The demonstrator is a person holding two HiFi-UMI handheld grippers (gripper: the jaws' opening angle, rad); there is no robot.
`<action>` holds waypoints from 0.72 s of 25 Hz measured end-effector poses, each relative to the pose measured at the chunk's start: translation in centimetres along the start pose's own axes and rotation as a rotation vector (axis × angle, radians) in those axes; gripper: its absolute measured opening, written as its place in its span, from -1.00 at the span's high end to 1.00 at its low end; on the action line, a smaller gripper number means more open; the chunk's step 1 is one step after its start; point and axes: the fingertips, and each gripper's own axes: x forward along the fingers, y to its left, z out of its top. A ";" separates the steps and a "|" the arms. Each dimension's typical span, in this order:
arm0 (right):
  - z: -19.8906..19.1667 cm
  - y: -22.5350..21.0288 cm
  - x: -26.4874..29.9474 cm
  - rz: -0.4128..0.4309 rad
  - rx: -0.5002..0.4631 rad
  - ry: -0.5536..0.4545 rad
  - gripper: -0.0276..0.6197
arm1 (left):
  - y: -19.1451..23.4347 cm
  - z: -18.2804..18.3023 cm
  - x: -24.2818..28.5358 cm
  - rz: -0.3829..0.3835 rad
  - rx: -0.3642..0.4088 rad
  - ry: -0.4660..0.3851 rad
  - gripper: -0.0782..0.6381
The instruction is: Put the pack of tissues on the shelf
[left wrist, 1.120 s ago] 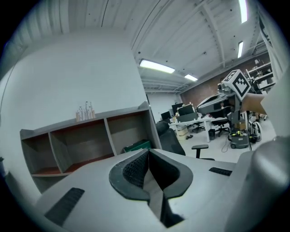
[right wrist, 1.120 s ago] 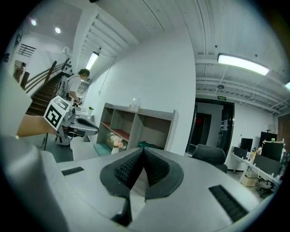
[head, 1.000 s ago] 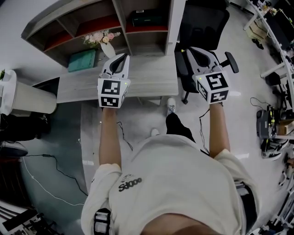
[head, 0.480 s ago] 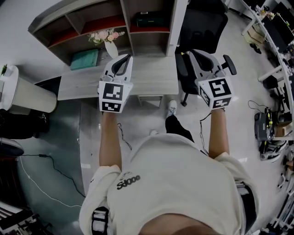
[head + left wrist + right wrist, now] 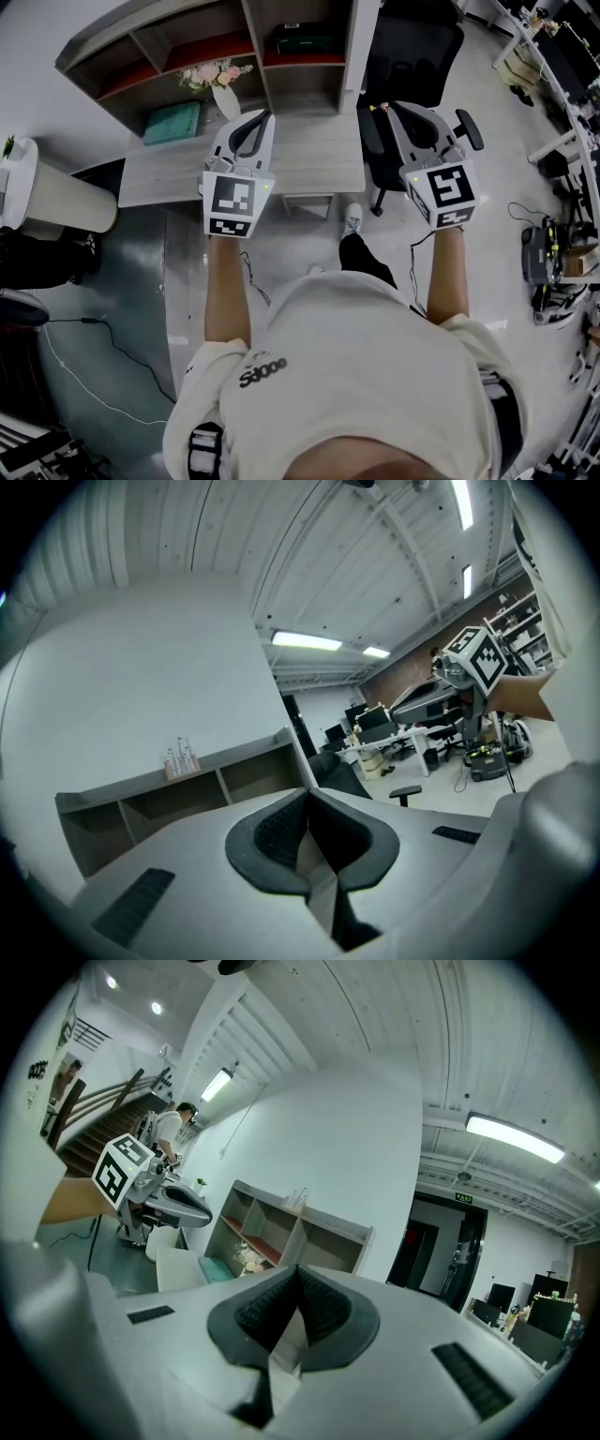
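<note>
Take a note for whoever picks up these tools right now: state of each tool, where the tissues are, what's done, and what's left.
Left tool: shut, empty, over the desk.
Right tool: shut, empty, just past the desk's right edge, over the chair.
Teal pack, likely the tissues: lies at the desk's back left, beside the flower vase, in front of the shelf. Neither tool touches it.
Done: nothing yet.
Left: grasp the pack and set it in a shelf compartment.
</note>
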 end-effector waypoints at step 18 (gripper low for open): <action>-1.7 0.3 0.2 0.026 -0.016 0.021 0.91 | -1.1 -1.4 1.0 -0.016 0.000 0.030 0.72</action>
